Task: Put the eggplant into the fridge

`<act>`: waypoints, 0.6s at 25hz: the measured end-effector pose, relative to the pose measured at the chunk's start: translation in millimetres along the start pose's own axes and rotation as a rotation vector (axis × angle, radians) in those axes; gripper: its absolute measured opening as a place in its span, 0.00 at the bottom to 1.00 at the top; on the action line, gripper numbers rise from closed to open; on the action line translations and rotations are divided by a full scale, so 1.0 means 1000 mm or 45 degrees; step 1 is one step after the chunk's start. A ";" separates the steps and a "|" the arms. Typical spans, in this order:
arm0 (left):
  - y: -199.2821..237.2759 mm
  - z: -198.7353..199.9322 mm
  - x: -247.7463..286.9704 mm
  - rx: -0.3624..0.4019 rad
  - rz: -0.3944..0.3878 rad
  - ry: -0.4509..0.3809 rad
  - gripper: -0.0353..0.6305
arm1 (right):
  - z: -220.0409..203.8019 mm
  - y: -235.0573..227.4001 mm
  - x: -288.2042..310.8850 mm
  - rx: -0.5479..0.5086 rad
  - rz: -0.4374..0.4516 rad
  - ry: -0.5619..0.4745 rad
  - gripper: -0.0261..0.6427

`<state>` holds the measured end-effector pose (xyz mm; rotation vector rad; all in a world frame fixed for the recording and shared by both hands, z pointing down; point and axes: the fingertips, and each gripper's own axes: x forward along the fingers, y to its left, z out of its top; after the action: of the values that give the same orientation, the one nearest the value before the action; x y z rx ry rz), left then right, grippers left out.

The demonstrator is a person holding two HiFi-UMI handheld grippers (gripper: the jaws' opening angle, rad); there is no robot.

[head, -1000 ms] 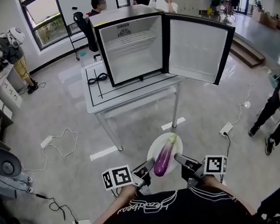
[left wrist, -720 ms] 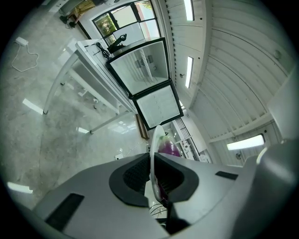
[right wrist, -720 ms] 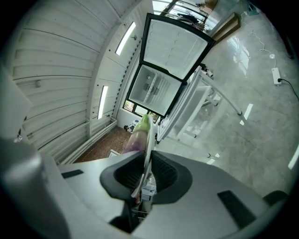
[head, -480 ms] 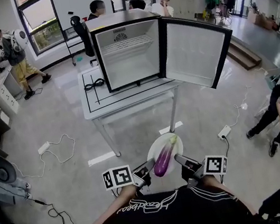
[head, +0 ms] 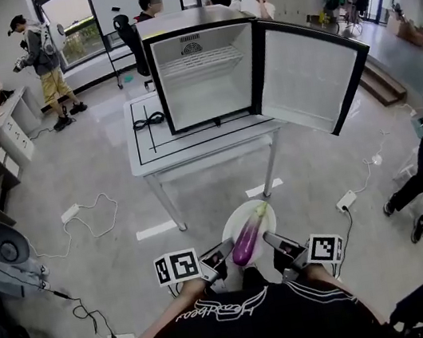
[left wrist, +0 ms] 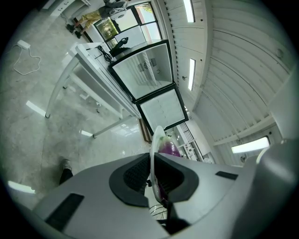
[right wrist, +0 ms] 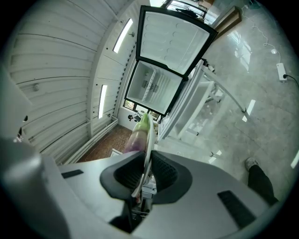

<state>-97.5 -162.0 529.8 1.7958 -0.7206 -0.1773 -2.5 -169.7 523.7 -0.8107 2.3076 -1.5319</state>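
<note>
We are holding a white plate between us and the white table, the left gripper clamping its left rim and the right gripper clamping its right rim, each pair of jaws closing on the thin edge. A stretch of bare grey floor is lying open ahead, up to the table's front edge and legs. A power strip with a looping white cord is lying off to the left, and another strip to the right. On the tabletop the mini fridge is standing with its door swinging wide to the right, a wire shelf crossing the upper cavity and a black cable coiling beside it. The eggplant is lying on the plate, long and slim, glossy purple fading to a pale green stem end that is pointing toward the fridge. Compared with a second ago, the fridge is looming slightly larger, the person by the far left windows is walking further along them, and our grip is staying the same.
</note>
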 end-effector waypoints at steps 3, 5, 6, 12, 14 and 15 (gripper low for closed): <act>0.011 0.009 0.005 -0.025 0.031 -0.016 0.10 | 0.004 -0.007 0.012 0.019 0.002 0.029 0.11; 0.018 0.017 0.010 -0.035 0.051 -0.030 0.10 | 0.010 -0.016 0.020 0.035 -0.024 0.046 0.11; 0.021 0.022 0.014 -0.040 0.058 -0.034 0.10 | 0.015 -0.019 0.025 0.039 -0.015 0.052 0.11; 0.034 0.055 0.038 -0.061 0.108 -0.068 0.10 | 0.047 -0.040 0.053 0.072 -0.008 0.095 0.11; 0.038 0.068 0.047 -0.064 0.124 -0.080 0.10 | 0.061 -0.047 0.063 0.065 -0.006 0.110 0.11; 0.040 0.075 0.053 -0.065 0.132 -0.084 0.10 | 0.068 -0.052 0.068 0.061 -0.006 0.116 0.11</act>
<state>-104.7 -259.1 551.7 1.7063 -0.8476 -0.1848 -8.0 -275.8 548.6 -0.7495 2.3244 -1.6518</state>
